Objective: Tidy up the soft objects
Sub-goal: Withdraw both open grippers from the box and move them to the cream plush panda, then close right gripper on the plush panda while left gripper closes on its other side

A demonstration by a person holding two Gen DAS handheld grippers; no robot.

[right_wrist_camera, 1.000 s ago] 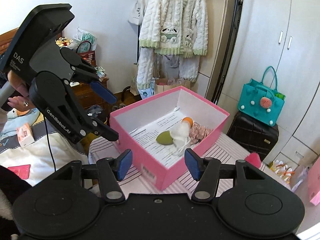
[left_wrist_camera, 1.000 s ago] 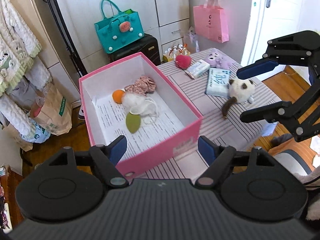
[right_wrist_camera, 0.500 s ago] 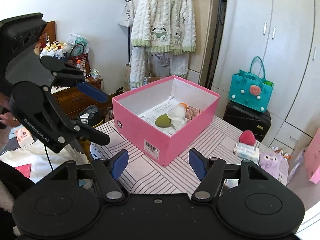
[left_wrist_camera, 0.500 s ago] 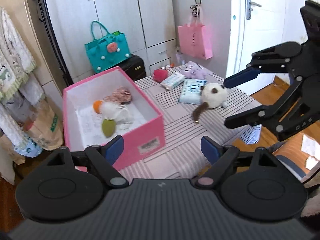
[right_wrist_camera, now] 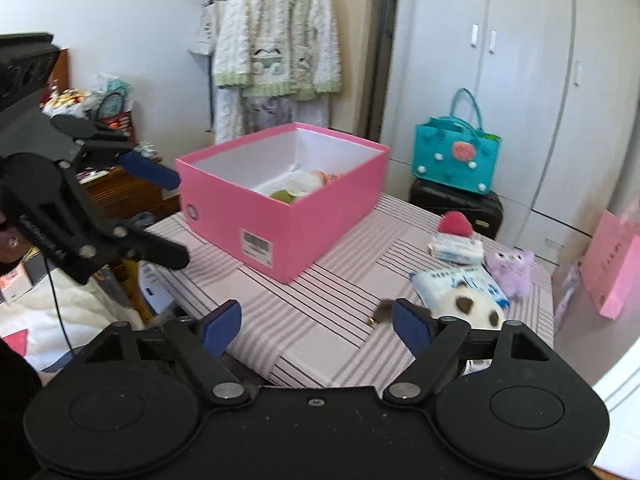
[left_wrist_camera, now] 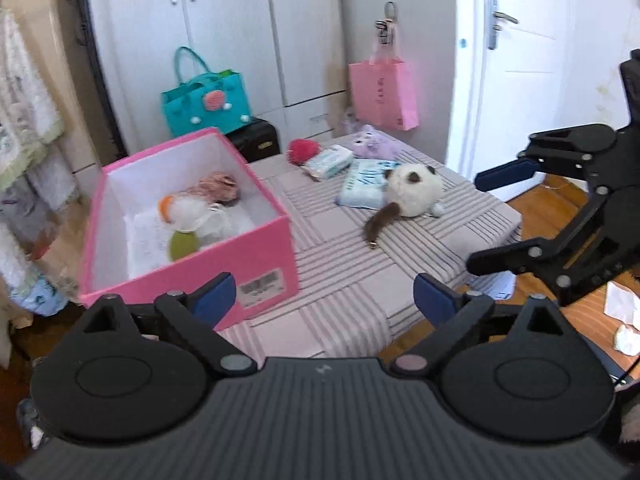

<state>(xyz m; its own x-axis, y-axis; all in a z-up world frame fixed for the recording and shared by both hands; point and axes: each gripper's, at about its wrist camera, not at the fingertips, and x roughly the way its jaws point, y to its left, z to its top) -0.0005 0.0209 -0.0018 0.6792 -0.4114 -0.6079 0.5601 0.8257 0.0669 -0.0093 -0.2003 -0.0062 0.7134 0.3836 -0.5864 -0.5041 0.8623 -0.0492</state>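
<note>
Striped grey-white table cover (left_wrist_camera: 344,280) is the staging surface; open pink cardboard box (left_wrist_camera: 256,264) sits on its left end as the collection bin, a few small soft items already inside. White-and-brown plush cat (left_wrist_camera: 412,196) lies on the cover, well apart from the box, leaning on a tissue pack (left_wrist_camera: 362,184). Left gripper (left_wrist_camera: 324,298) and right gripper (right_wrist_camera: 316,322): jaws have just been opening, now spread wide, nothing between them. Probably set for a grab at the cat.
</note>
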